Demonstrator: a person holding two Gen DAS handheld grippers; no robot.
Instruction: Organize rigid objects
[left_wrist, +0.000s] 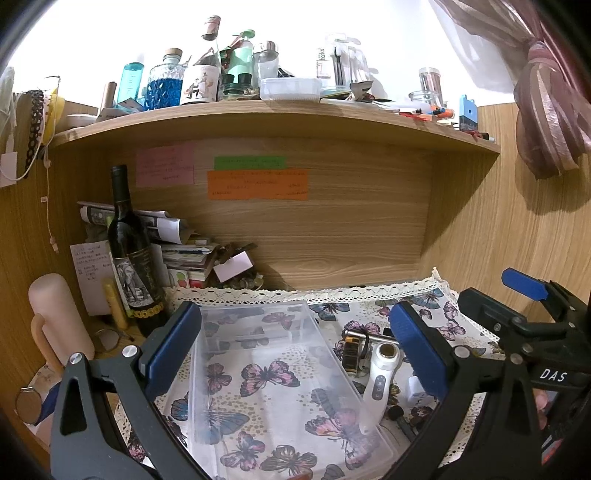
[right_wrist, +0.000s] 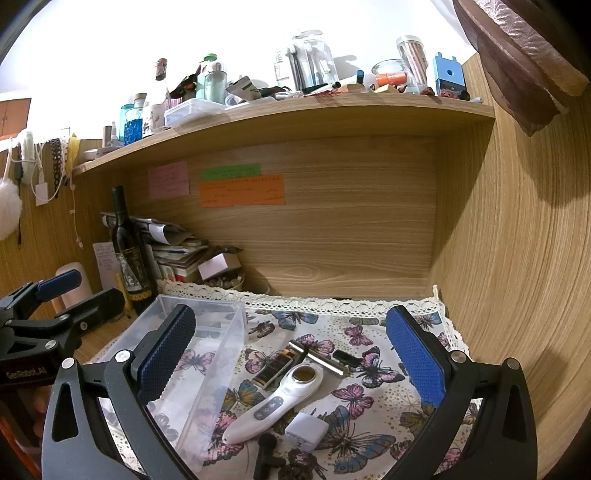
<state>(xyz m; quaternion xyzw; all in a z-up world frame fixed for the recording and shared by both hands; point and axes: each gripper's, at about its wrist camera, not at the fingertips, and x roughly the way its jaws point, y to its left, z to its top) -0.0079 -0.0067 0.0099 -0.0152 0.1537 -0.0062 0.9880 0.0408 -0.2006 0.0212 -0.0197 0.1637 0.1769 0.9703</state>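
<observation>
Hovering above the butterfly cloth (right_wrist: 354, 443) on the counter, both tongs stood with jaws wide apart and nothing between them: the left tongs (left_wrist: 295, 347) over the clear plastic bin (left_wrist: 273, 376), the right tongs (right_wrist: 291, 354) over the loose items just right of that bin.

The bin looked empty, so by my judgement the sorting had not yet begun. Right of the bin lay one white handheld device (right_wrist: 277, 404), one white plug adapter (right_wrist: 307, 430), one gold-and-black rectangular piece (right_wrist: 275, 369), one metal bar (right_wrist: 317, 360), one small black clip-like piece (right_wrist: 345, 356) and one black T-shaped piece (right_wrist: 266, 456). That made six items and one bin.

The risks seemed plain. The items crowded together, the white device touching or overlapping the gold-and-black piece, so closing on one could drag or knock its neighbour. The device's smooth, tapered handle might slip from the pads. The light bin could slide on the cloth if bumped, and the cloth itself could bunch. One dark wine bottle (right_wrist: 129, 254) stood just left of the bin; a careless left swing might topple it.
</observation>
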